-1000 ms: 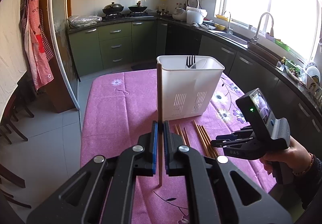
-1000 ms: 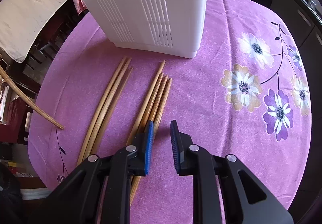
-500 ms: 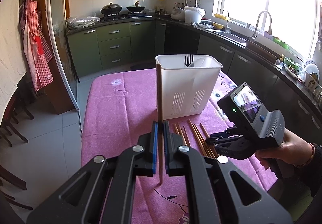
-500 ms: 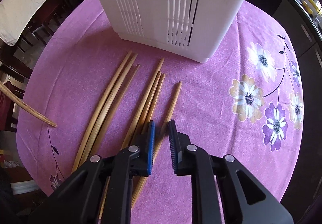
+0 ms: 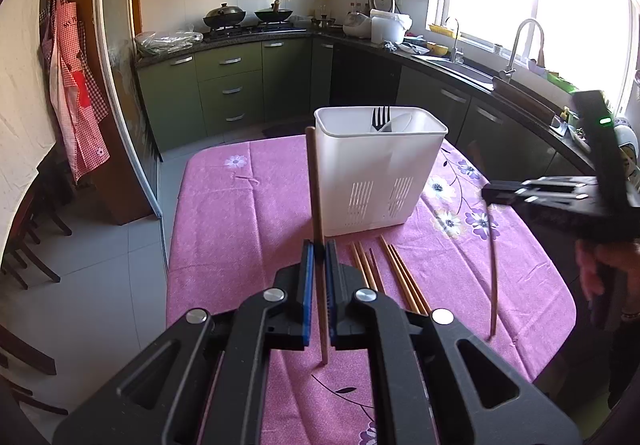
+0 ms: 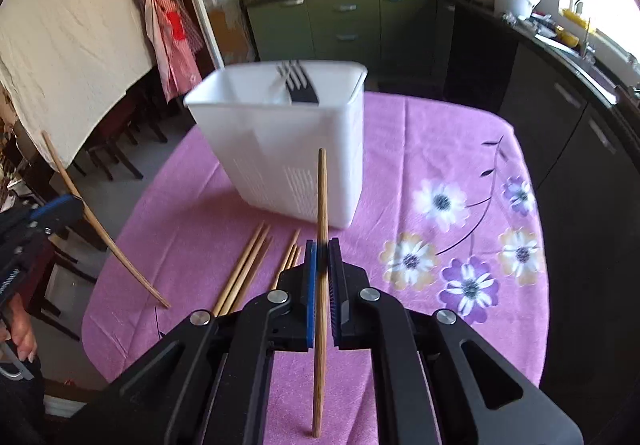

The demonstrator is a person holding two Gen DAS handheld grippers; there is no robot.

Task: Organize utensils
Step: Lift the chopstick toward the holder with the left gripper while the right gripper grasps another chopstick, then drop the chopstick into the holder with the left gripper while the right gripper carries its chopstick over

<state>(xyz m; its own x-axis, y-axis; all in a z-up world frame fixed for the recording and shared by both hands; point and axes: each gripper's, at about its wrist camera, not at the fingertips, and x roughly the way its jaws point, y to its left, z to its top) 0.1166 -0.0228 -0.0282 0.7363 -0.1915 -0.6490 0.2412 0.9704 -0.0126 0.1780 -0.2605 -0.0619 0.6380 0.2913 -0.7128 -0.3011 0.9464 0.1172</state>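
The left gripper (image 5: 317, 273) is squeezing one wooden chopstick (image 5: 316, 213) tight between its blue pads. The stick is standing almost straight up in the middle of the left wrist view, thick end high, probably so it can drop tip-first into the white utensil holder (image 5: 380, 173). The right gripper (image 6: 322, 281) is clenched on a second chopstick (image 6: 321, 245), also held upright in the middle of its own view. In the left wrist view that same stick is hanging down at the right side of the frame, with its tip close above the pink flowered tablecloth (image 5: 248, 213). The holder is sitting on the cloth in the center of both views, just behind the sticks. A black fork (image 6: 298, 85) is already standing inside it, next to something white that is hard to make out. More chopsticks (image 6: 248, 269) are lying flat on the cloth in front of the holder, at the lower middle of the frame, waiting for their turn. They are lying side by side, so I think each one is easy to pinch.
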